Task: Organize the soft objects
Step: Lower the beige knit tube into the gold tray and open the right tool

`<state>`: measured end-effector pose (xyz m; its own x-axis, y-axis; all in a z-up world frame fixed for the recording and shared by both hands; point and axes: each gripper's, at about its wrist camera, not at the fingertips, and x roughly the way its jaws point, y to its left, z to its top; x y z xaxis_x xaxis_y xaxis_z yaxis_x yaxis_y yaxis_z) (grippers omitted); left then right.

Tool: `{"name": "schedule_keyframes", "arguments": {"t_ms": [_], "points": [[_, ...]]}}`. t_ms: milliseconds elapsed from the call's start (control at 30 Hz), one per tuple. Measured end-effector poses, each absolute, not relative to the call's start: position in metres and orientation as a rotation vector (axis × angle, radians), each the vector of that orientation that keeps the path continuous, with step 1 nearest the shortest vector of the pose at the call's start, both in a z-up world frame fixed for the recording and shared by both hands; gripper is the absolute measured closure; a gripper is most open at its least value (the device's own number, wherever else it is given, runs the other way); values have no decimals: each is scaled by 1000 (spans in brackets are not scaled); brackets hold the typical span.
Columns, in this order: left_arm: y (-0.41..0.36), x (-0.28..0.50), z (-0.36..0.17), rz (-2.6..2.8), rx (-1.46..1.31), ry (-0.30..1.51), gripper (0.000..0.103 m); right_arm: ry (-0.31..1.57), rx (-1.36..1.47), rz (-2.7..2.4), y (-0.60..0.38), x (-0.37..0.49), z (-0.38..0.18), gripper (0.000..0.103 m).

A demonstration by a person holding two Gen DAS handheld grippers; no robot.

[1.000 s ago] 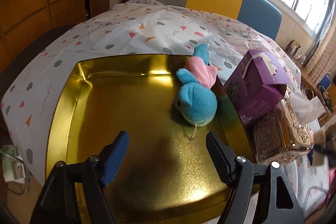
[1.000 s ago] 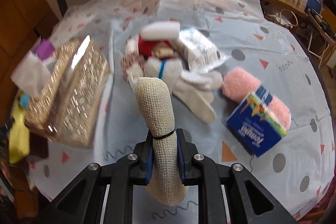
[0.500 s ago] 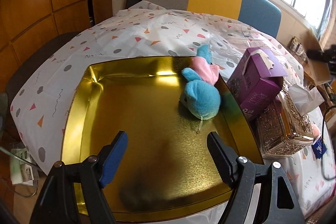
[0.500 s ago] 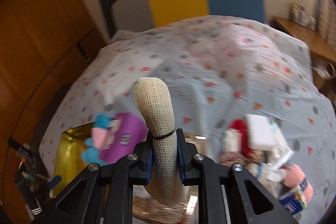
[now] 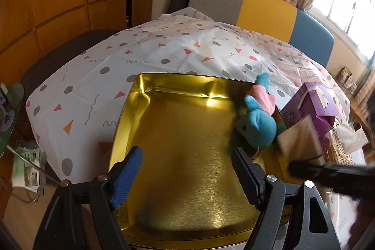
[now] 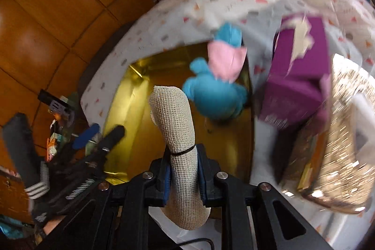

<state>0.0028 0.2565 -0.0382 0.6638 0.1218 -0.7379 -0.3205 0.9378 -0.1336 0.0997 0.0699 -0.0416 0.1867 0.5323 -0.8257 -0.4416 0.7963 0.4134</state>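
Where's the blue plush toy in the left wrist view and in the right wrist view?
Left wrist: blue plush toy right of centre, against the gold tray's right wall.
Right wrist: blue plush toy just above centre, blurred, beyond the held mesh roll.
Shared landmark: purple box to the toy's right.

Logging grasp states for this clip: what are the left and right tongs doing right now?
Left tongs: open, empty, above the gold metal tray.
Right tongs: closed on the beige mesh-wrapped soft roll.
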Motion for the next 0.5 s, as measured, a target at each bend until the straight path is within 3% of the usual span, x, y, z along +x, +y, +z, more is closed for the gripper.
{"name": "schedule_keyframes", "arguments": {"t_ms": [167,333,500], "points": [[256,-1,-41,247,-246,810,20,1243,30,613,81,96,-64,82],[249,0,-42,231,-229,815,20,1214,-82,521,83,89,-72,66],[239,-1,-36,223,-195,794,20,1158,-97,512,75,78,-65,65]]}}
